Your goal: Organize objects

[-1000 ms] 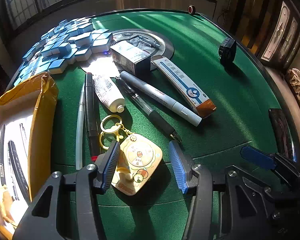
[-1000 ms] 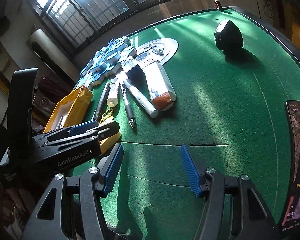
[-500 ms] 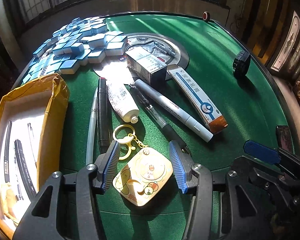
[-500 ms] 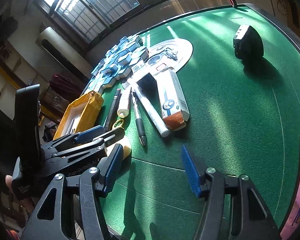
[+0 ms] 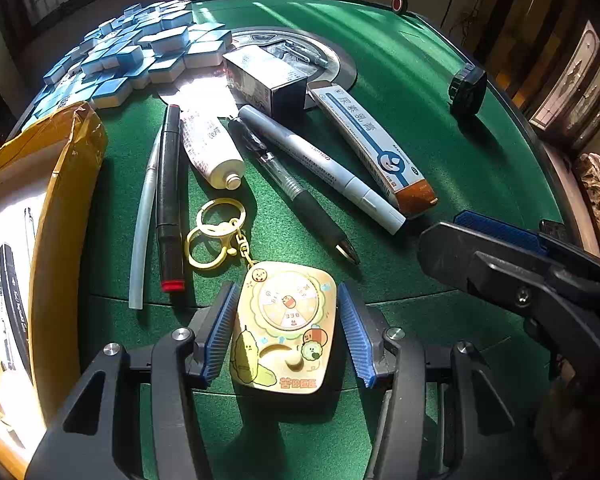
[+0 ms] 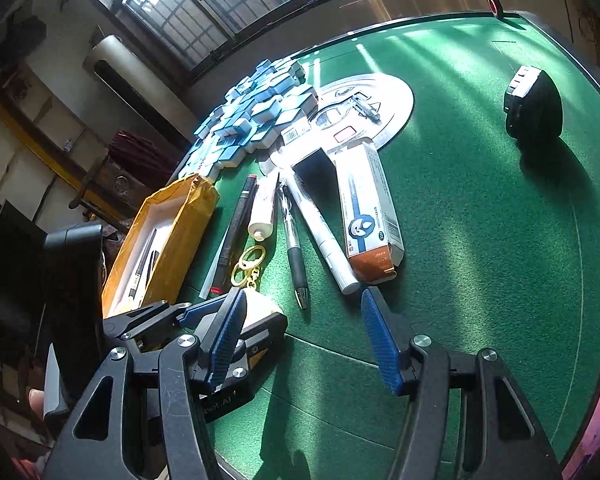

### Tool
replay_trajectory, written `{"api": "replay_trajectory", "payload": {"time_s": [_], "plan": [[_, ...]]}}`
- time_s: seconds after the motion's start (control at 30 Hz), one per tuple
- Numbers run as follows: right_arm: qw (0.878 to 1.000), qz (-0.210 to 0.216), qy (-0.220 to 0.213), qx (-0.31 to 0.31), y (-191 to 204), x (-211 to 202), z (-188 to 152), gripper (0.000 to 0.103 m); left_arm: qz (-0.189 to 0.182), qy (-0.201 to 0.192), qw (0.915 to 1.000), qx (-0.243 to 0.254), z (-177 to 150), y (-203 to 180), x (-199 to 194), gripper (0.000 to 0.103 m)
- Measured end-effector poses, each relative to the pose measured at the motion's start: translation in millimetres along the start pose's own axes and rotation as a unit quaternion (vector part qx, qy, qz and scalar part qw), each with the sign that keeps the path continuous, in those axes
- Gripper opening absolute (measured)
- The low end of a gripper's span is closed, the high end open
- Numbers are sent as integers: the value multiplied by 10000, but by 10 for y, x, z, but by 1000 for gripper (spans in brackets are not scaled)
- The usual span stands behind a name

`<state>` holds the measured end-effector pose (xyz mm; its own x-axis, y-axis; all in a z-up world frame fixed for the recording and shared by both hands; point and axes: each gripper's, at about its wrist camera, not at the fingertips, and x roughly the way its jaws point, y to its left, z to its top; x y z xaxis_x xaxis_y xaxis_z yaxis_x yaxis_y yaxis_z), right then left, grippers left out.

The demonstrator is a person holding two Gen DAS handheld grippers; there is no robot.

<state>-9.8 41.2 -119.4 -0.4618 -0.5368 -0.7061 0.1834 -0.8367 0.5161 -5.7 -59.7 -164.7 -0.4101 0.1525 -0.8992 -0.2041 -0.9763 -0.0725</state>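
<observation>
keychain: yellow rounded-square plastic cartoon keychain [image 5: 286,328] flat on green felt surface [image 5: 440,128], gold rings toward the pens
left gripper [image 5: 286,330]: tilted steeply down, ribbed blue fingers [image 5: 220,332] straddle keychain, narrow gaps, not gripping
right gripper [image 6: 304,342]: angled down, fingers wide, empty
neighbours: black rubber-grip pen [image 5: 296,196], yellow cardboard box [image 5: 56,216]

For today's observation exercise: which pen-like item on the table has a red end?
The black marker, beside the clear tube; the other pens lack red.
</observation>
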Motion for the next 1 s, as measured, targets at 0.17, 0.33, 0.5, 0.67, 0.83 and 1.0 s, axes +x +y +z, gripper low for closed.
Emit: {"api": "replay_trajectory", "payload": {"time_s": [0.17, 0.33, 0.5, 0.67, 0.83, 1.0], "plan": [[10000, -40, 5, -28, 8, 15, -28, 54, -123, -35, 9998, -151, -95, 2, -59, 49], [9997, -201, -119, 104, 3, -61, -118, 54, -78, -75, 9999, 91, -47, -53, -35, 49], [9986, -411, -174, 294, -24, -76, -161, 54, 36, -127, 9992, 369, -121, -75, -11, 49], [9984, -517, -43, 209, 88, 65, -159, 54, -97, -214, 9997, 31, -255, 162, -110, 46], [9980, -595, 118, -167, 360, 286, -129, 46, -234, -388, 9986, -285, -447, 384, -294, 46], [9930, -1094, 259, -355, 491, 518, -21, 39, -195, -338, 9989, -250, -584, 490, -332, 46]]}}
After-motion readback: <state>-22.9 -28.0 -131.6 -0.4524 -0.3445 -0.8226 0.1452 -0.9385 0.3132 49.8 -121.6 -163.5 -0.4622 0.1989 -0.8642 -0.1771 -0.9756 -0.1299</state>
